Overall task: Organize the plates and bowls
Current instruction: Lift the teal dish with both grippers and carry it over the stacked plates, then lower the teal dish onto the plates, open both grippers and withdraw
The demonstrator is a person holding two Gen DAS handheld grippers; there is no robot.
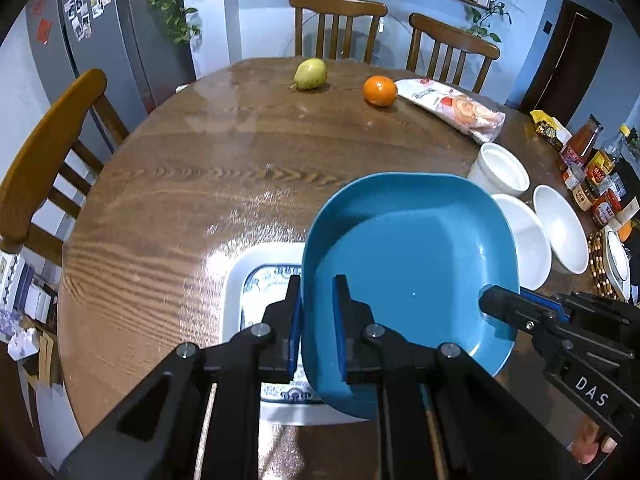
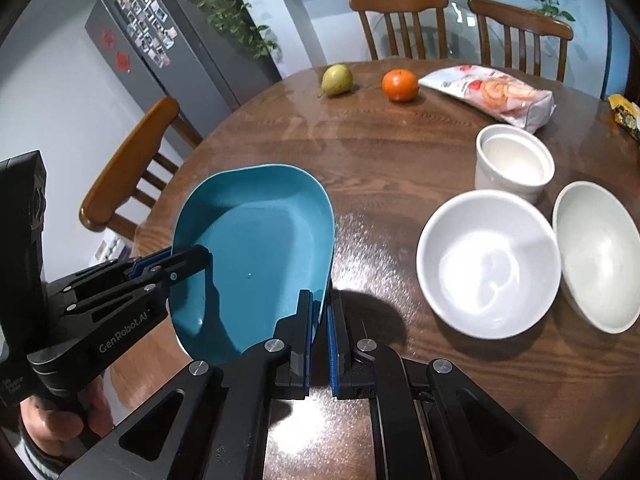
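Left wrist view: blue plate [image 1: 408, 264] held tilted above round wooden table [image 1: 180, 184], long axis running from near rim toward far table edge, hollow facing up. Left gripper [image 1: 318, 320] clamped narrow on plate's left rim; right gripper [image 1: 490, 304] pinching its right rim. Under plate, one white patterned rectangular dish [image 1: 260, 280]. Right of plate: two white bowls [image 1: 524, 236], one white cup [image 1: 504, 168]. Beyond plate: one pear [image 1: 310, 74], one orange [image 1: 380, 91], one snack bag [image 1: 452, 106].

Right wrist view: same blue plate [image 2: 256, 256] left of two bowls [image 2: 488, 264], one cup [image 2: 514, 160]. Right gripper [image 2: 319, 320] squeezed tight on plate rim; left gripper [image 2: 200, 258] gripping opposite rim.
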